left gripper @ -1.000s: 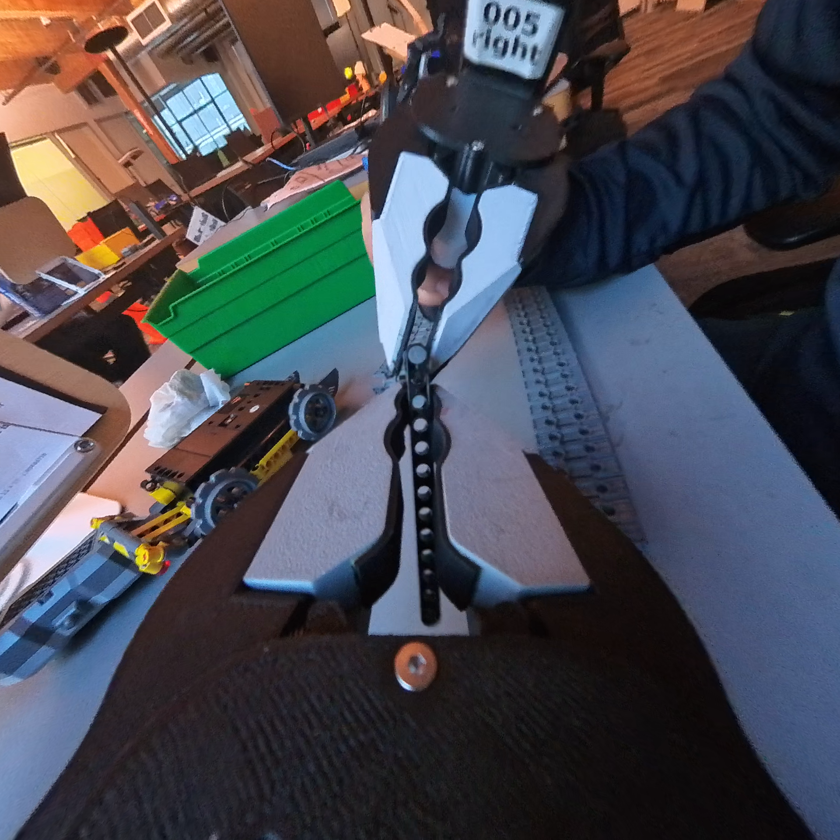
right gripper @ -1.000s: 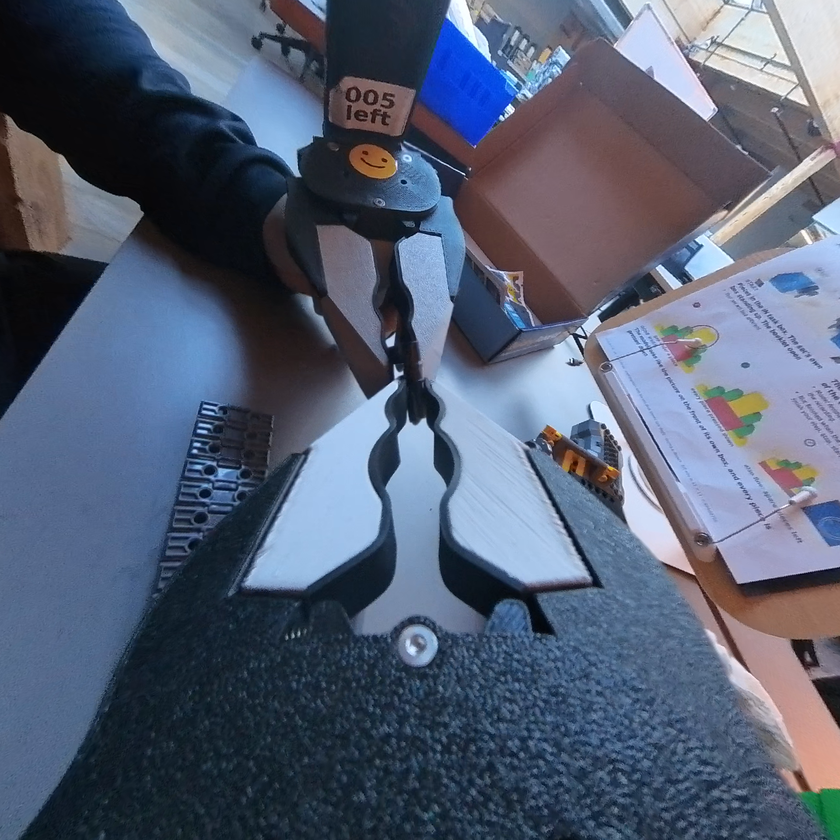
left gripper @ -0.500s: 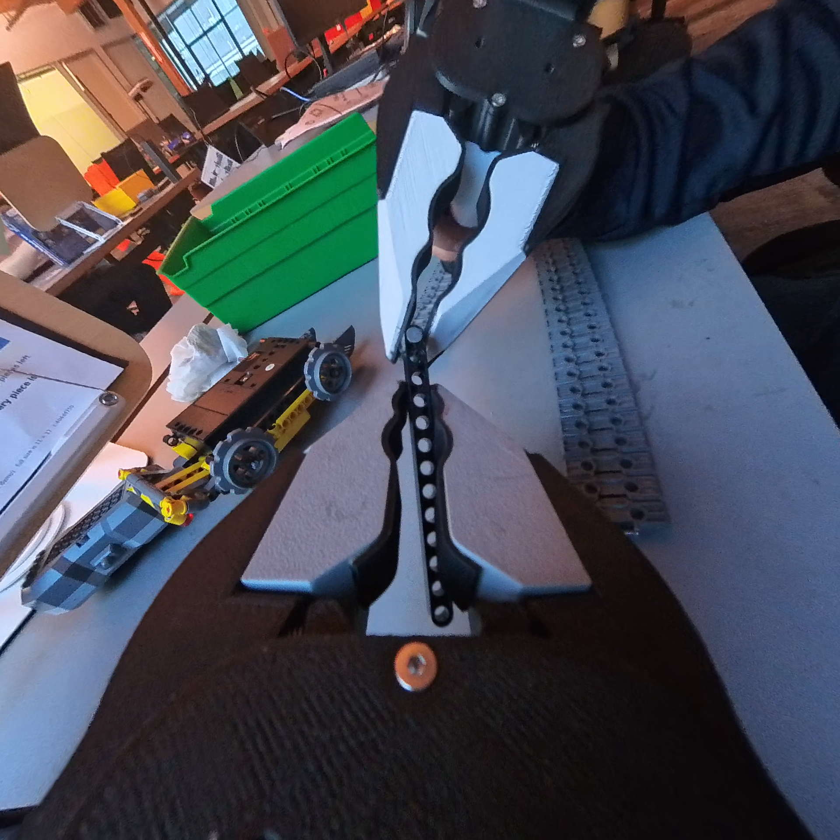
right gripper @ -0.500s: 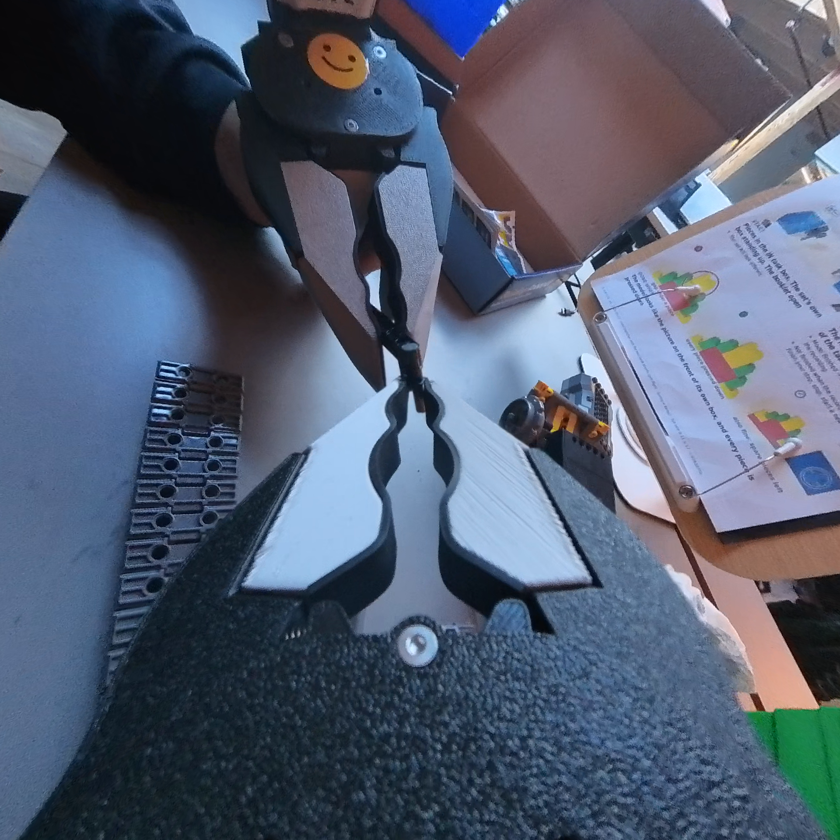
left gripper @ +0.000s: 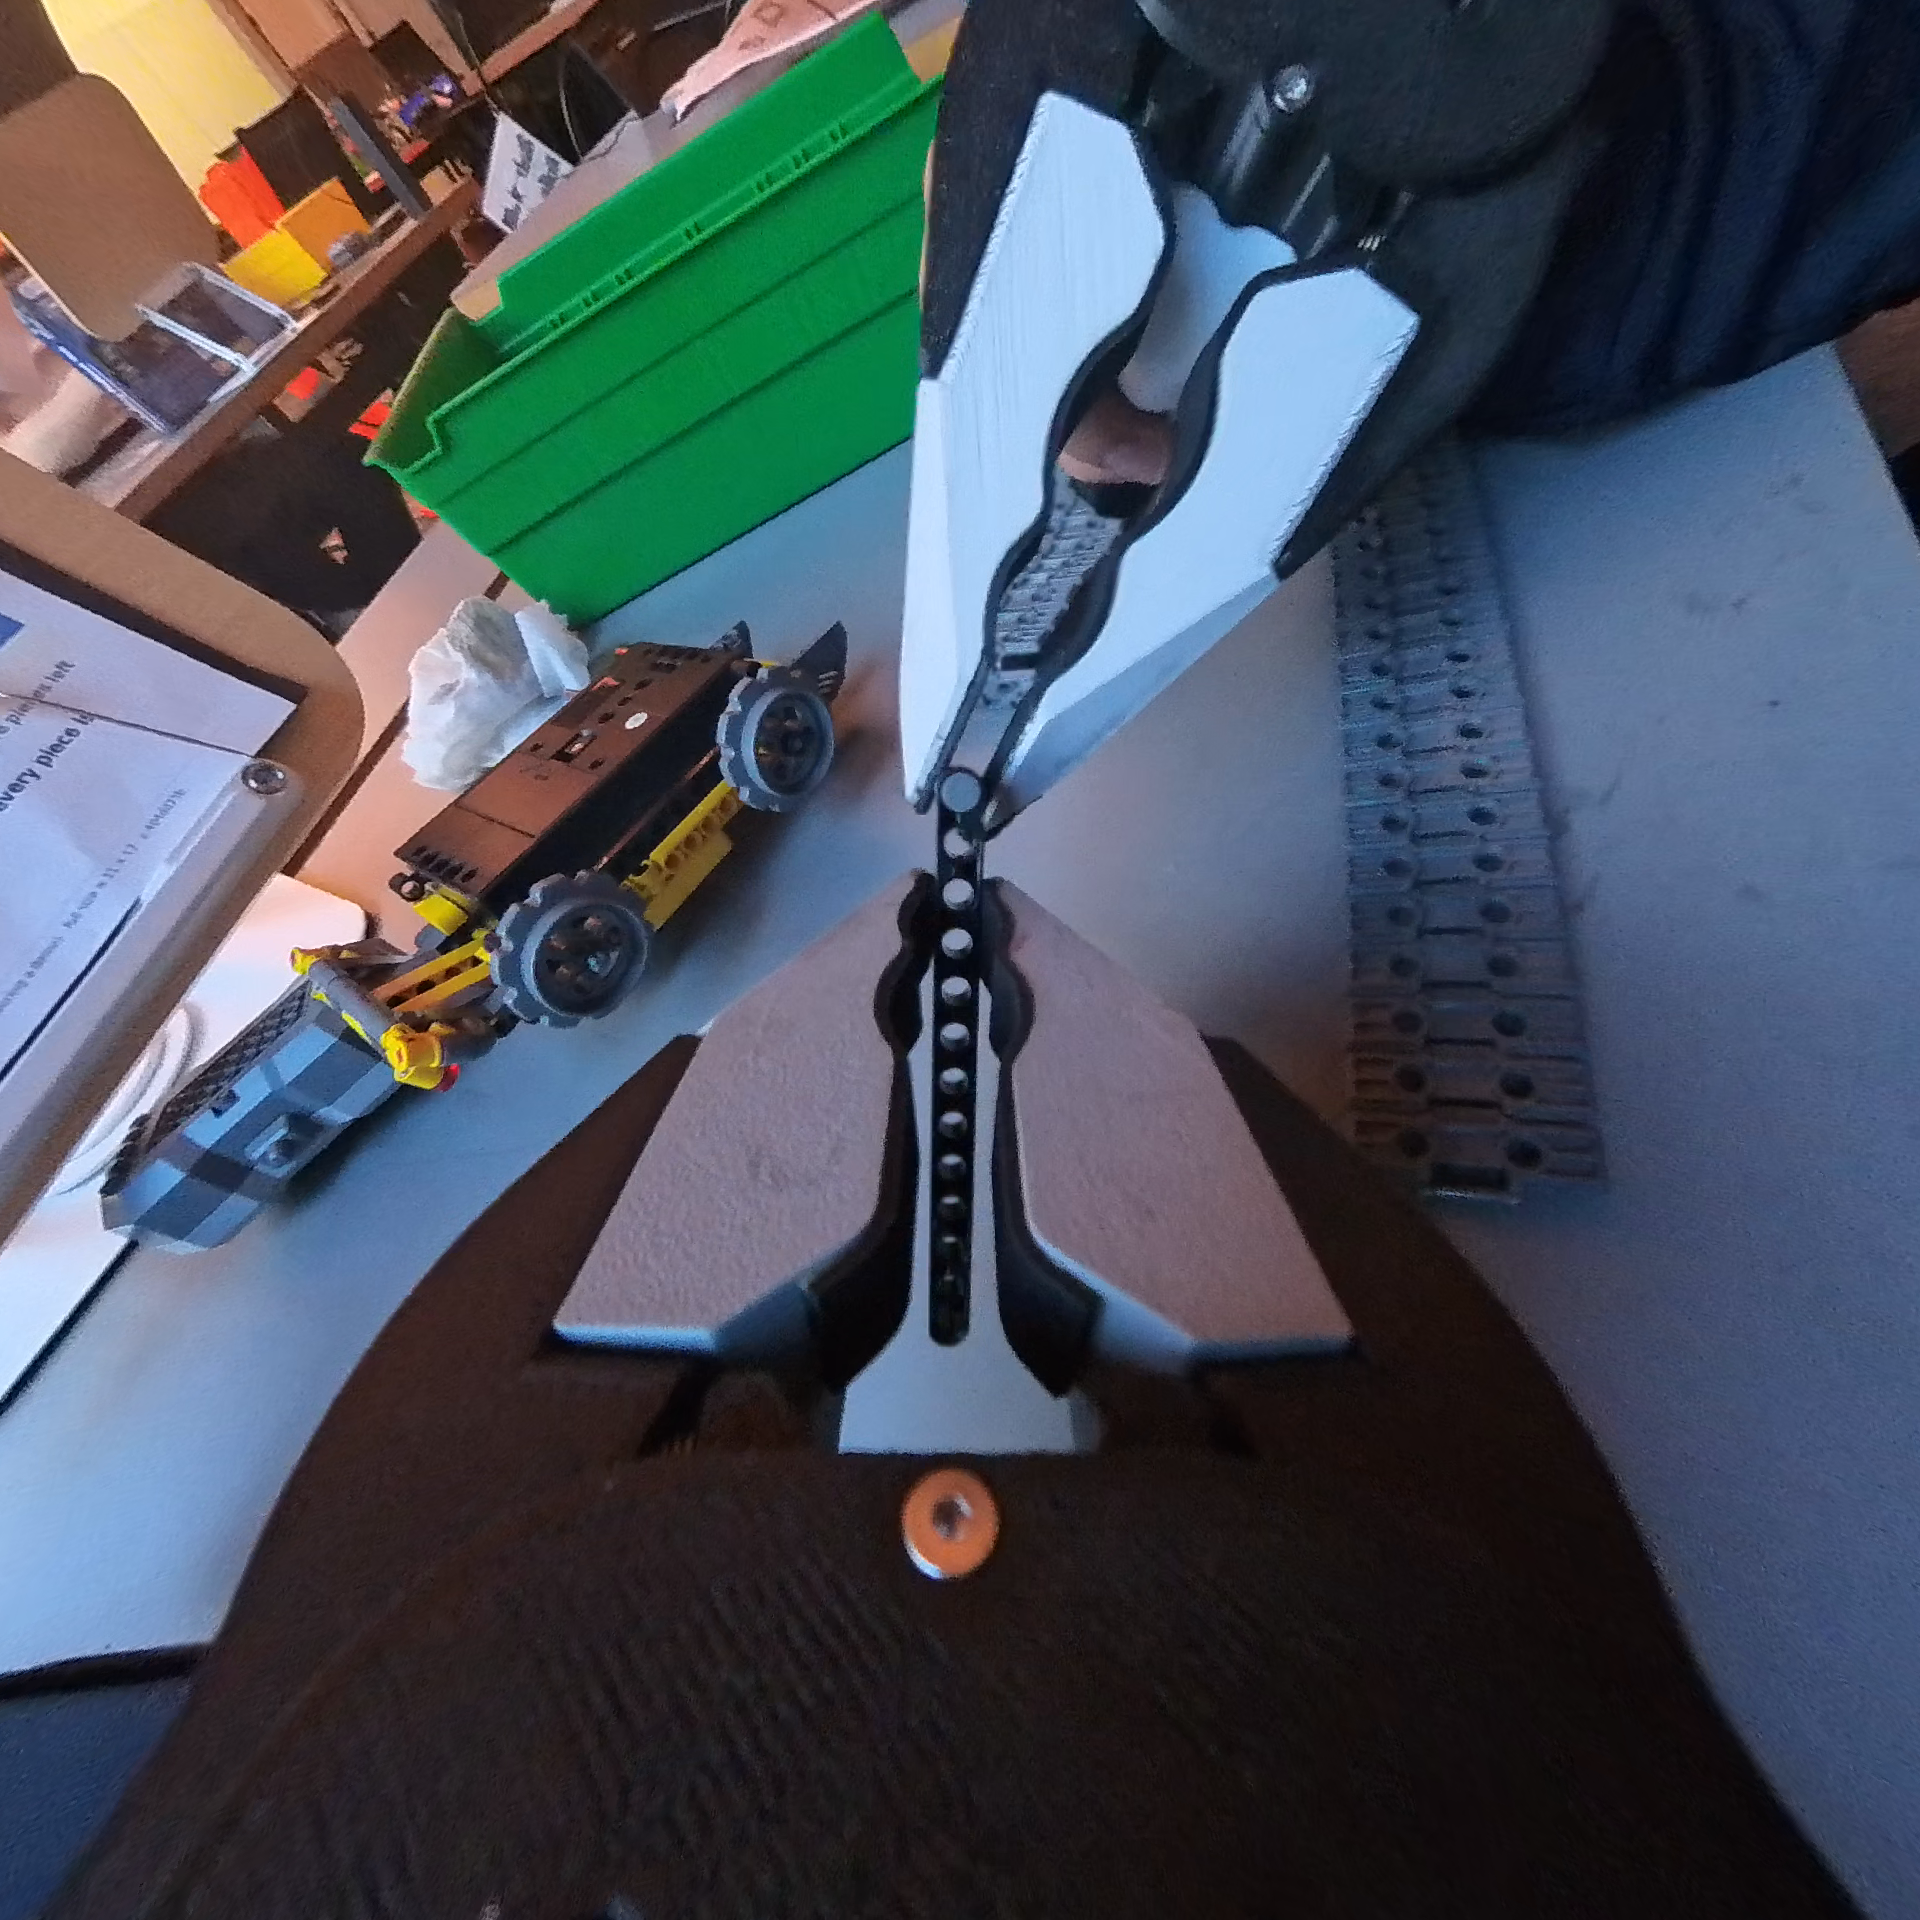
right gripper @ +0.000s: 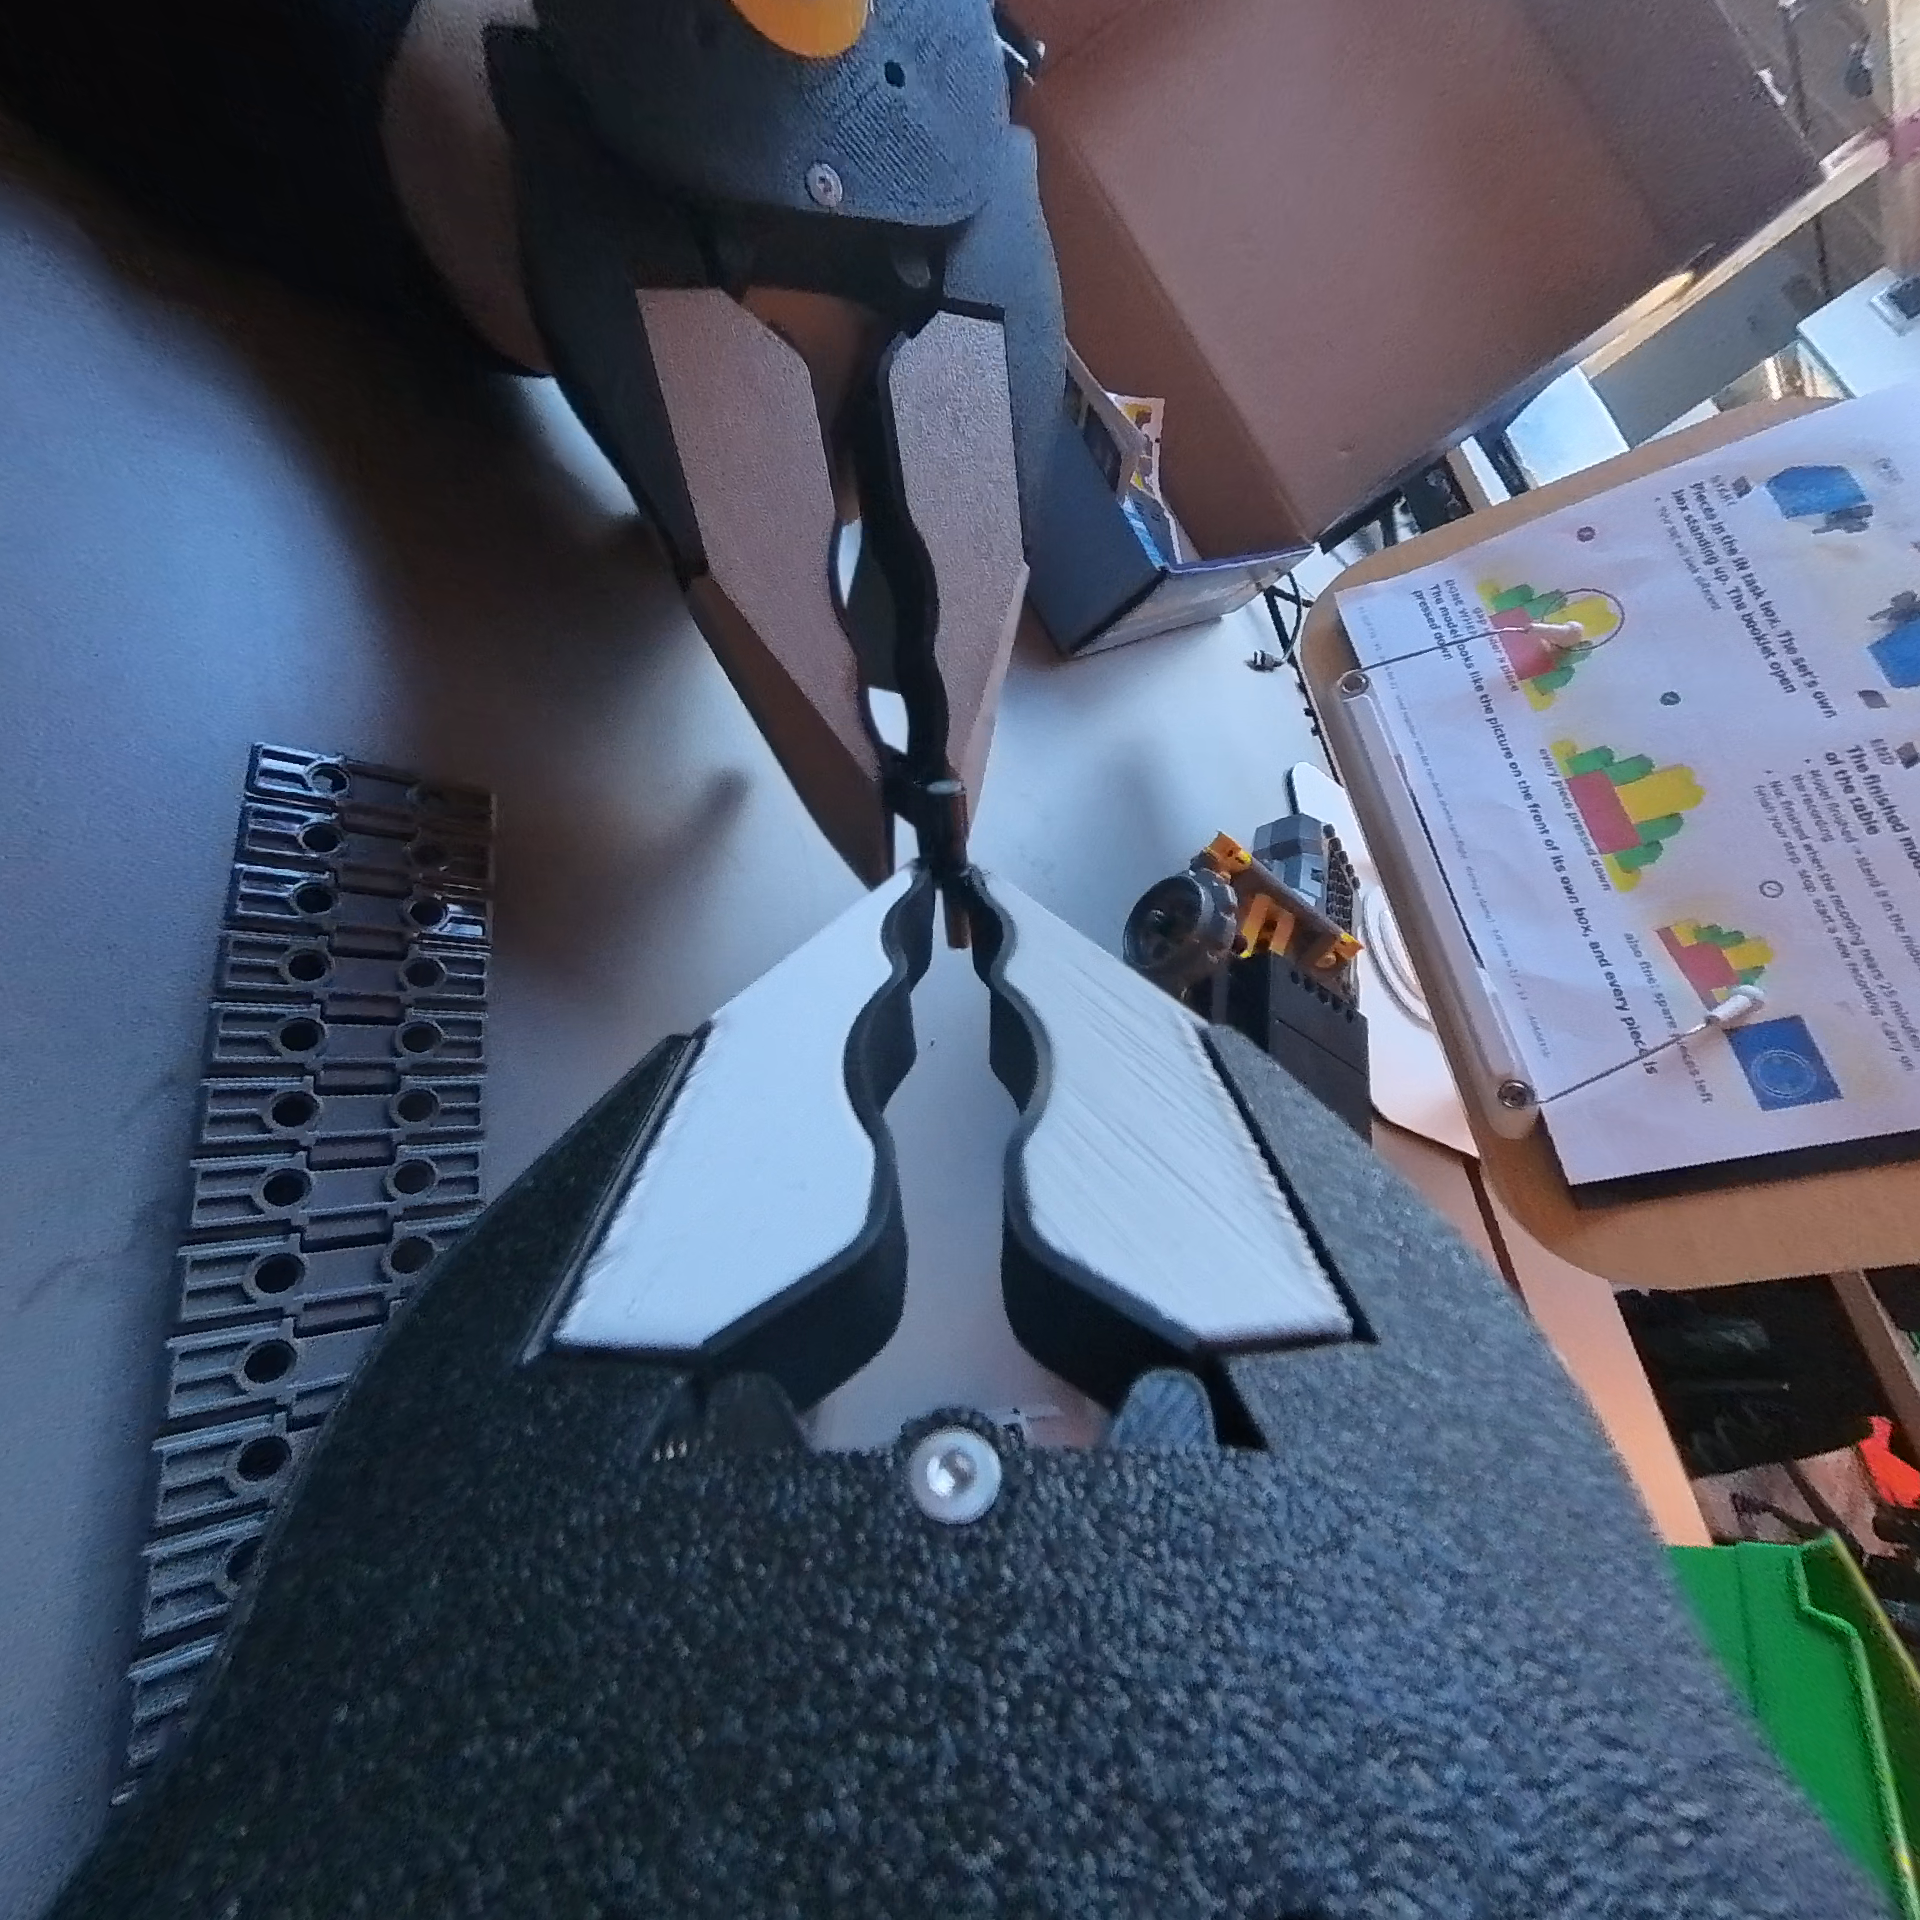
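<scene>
Firmly pinches, with the left gripper (left gripper: 956,896), a black holed beam (left gripper: 951,1091) lengthwise between the fingers, jaws closed down to the beam's thickness. Holds it raised above the grey worktop (left gripper: 1714,727), away from every edge. Meets it tip to tip with the right gripper (right gripper: 948,899), jaws drawn nearly together on a small dark pin (right gripper: 951,914). Seems to sit at the beam's end hole, though blur there leaves the fit unsure.

Below, flat on the worktop toward the side where a person's dark sleeve (left gripper: 1766,208) comes in: a grey track strip (right gripper: 332,1091) of linked plates. Toward the opposite side: a wheeled brick model (left gripper: 623,800) in black, yellow and grey, with a crumpled white tissue (left gripper: 478,675) touching its far end. Beyond those, at the far edge in the left wrist view: a green bin (left gripper: 675,343).

Bears printed lines of text, coloured brick diagrams and a blue emblem: a white sheet (right gripper: 1662,831) pinned under a wire on a wooden board (right gripper: 1714,1226) overhanging the model's side of the worktop. Carries a round orange sticker (right gripper: 800,21) on the left gripper's body, cut off by the frame. Stands behind that gripper: a dark blue printed carton (right gripper: 1122,551), with an open cardboard box (right gripper: 1403,260) just behind it.
</scene>
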`<state>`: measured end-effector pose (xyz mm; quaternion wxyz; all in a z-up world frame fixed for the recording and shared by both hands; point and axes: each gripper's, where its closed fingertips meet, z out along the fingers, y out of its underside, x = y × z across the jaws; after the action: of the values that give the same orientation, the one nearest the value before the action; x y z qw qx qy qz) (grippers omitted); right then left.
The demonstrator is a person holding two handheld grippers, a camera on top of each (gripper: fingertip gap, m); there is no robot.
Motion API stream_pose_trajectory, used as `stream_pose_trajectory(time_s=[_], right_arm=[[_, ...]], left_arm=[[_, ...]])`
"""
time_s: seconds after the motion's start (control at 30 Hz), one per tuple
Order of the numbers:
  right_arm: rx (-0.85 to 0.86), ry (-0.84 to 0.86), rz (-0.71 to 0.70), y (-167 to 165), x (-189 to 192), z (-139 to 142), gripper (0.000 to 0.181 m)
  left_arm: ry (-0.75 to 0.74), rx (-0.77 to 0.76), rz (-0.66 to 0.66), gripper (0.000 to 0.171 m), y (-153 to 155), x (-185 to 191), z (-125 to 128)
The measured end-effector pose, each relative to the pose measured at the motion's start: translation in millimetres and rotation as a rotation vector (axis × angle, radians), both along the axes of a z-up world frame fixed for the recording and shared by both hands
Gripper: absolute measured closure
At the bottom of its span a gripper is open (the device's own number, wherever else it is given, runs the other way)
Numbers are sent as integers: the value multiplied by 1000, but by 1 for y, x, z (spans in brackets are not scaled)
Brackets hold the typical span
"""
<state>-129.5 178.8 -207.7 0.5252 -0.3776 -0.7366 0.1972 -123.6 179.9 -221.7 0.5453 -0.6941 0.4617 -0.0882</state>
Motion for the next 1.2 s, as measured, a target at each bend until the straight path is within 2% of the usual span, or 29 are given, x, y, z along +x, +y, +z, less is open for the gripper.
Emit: stream_pose_trajectory(time_s=[0.37, 0.73, 1.2], right_arm=[[-161, 49, 93, -13, 4, 11, 172], [-173, 13, 87, -14, 2, 4, 177], [-68, -31, 44, -3, 4, -7, 177]], left_arm=[[-99, -67, -68, 166, -8, 5, 8], [-55, -64, -77, 166, -10, 10, 2], [-2, -74, -30, 166, -3, 3, -7]])
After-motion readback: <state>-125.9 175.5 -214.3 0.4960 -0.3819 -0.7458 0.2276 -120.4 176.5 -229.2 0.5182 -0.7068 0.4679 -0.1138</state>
